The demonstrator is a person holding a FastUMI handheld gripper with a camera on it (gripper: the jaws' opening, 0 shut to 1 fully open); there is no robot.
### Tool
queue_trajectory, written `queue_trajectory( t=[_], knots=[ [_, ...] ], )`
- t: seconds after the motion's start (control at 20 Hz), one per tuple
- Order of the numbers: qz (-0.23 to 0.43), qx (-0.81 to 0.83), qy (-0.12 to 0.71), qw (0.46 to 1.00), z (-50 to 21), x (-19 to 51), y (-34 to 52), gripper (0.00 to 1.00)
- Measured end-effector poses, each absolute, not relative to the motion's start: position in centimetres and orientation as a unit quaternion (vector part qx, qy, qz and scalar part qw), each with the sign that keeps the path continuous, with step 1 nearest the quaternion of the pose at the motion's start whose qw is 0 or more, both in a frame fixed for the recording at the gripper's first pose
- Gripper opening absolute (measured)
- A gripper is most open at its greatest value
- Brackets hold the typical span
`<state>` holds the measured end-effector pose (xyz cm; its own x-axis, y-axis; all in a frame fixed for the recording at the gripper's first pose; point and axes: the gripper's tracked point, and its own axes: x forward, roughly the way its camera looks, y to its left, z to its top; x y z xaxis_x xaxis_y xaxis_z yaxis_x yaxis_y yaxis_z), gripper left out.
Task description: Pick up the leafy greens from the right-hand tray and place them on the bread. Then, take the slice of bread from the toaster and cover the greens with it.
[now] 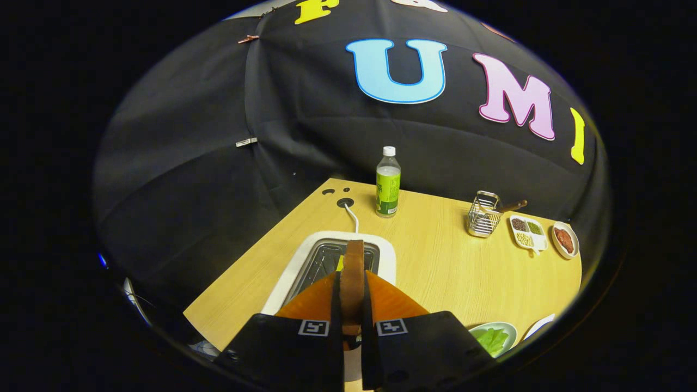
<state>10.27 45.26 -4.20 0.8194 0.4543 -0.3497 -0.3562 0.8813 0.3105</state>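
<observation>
While the gripper (352,305) clamps it, the bread slice (353,272) stands edge-on, pointing ahead over the toaster (332,261).

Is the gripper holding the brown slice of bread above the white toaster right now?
Yes, the brown slice of bread stands edge-on, pinched by both fingers of the gripper, above the white toaster.

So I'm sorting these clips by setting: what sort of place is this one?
Most likely a staged kitchen tabletop in a recording booth. A white toaster sits on a wooden table with small food dishes and a drink bottle. The gripper is shut on a bread slice above the toaster.
</observation>
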Motion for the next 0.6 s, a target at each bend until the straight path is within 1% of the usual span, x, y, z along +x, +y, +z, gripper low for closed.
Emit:
queue_trajectory(
  t=[0.25, 0.6],
  knots=[
    [0.220, 0.140, 0.187, 0.947, -0.8, 9.3, 43.5, 0.17],
    [0.220, 0.177, 0.138, 0.949, 4.9, 8.0, 38.6, 0.17]
  ],
)
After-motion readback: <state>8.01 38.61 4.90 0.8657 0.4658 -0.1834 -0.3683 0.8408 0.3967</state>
